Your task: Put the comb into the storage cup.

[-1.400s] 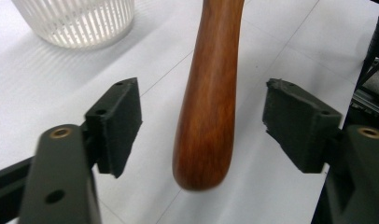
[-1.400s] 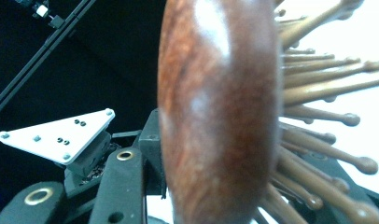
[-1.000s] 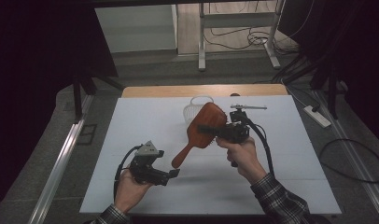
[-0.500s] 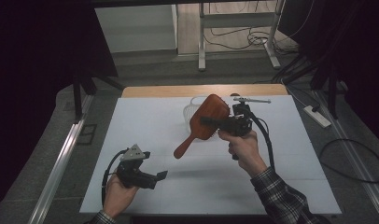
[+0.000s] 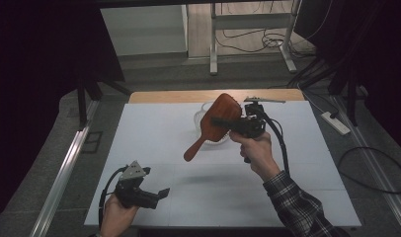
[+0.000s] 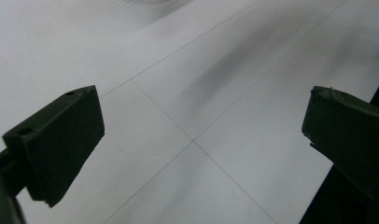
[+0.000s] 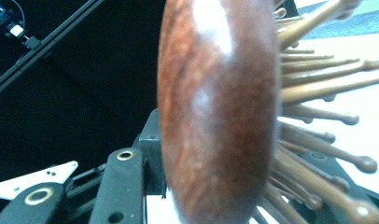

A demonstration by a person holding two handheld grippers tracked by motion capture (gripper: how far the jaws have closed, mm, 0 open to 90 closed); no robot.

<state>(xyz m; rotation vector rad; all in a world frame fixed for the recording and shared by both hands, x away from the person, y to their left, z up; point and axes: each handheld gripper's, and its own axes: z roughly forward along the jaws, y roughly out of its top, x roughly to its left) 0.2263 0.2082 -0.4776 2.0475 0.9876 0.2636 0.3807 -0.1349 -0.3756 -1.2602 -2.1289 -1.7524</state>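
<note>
A reddish-brown wooden hairbrush [image 5: 219, 121] hangs in the air over the white table, its handle sloping down to the left. My right gripper [image 5: 227, 120] is shut on the brush's oval head. Close up in the right gripper view, the polished back of the hairbrush [image 7: 215, 107] faces left and its wooden bristle pins [image 7: 318, 116] stick out to the right, with the jaws on either side. My left gripper [image 5: 159, 196] rests low near the table's front left edge, open and holding nothing. The left gripper view has its two black fingers [image 6: 61, 140] wide apart over the bare tabletop.
A clear ribbed container [image 5: 206, 123] stands on the white table surface [image 5: 154, 138] right behind the brush. A strip of wooden tabletop [image 5: 179, 96] runs along the far edge. Table legs and cables lie on the floor beyond. A power strip [image 5: 336, 123] lies to the right.
The right gripper has lifted the hairbrush up and toward the container. The left gripper has let go of the handle and drawn back to the front left of the table.
</note>
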